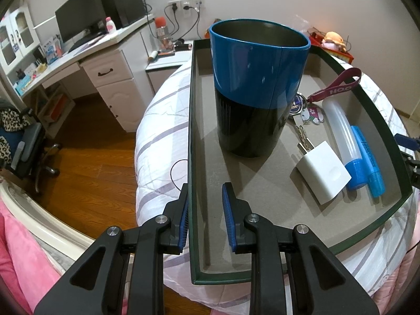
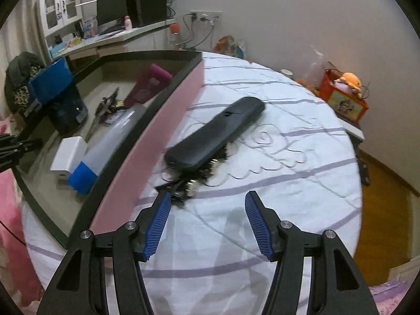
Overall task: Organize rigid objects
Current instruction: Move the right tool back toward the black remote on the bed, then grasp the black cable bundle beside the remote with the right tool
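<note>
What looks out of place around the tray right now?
One item is not in the tray: a black case lies on the bedspread beside it, resting on a dark tangled object I can't identify. Inside the tray, nothing looks spilled or tipped.

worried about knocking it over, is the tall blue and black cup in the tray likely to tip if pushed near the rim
Probably yes: the cup stands upright, tall for its base, and looks empty, so likely light. Its glossy wall may be slippery. A push low down would more likely slide it along the tray.
</note>
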